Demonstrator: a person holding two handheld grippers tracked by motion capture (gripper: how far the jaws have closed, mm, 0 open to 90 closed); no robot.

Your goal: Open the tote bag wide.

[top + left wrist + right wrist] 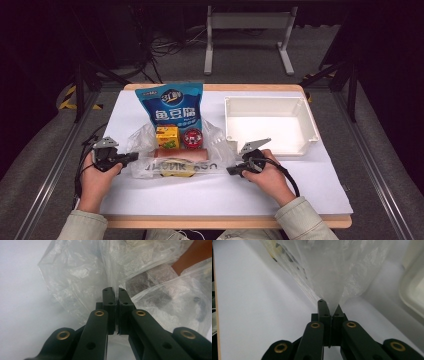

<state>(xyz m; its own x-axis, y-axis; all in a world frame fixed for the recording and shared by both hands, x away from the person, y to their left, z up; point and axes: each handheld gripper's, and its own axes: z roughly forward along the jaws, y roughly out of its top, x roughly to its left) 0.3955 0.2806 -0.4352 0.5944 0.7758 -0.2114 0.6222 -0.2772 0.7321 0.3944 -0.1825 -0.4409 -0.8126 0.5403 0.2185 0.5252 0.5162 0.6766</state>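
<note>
A clear plastic bag (175, 162) lies on the white table between my two grippers. Inside or behind its mouth sit a yellow box (167, 137), a red round tin (192, 138) and a brown sausage-like pack (180, 153). My left gripper (134, 157) is shut on the bag's left edge; in the left gripper view the film (82, 277) is pinched between the closed jaws (114, 291). My right gripper (231, 170) is shut on the bag's right edge, and the film (329, 270) rises from its closed jaws (329, 305).
A blue snack pouch (171, 105) stands behind the bag. A white empty bin (270, 125) sits at the right back of the table, close to my right hand. The table's front edge (225, 220) runs near my forearms.
</note>
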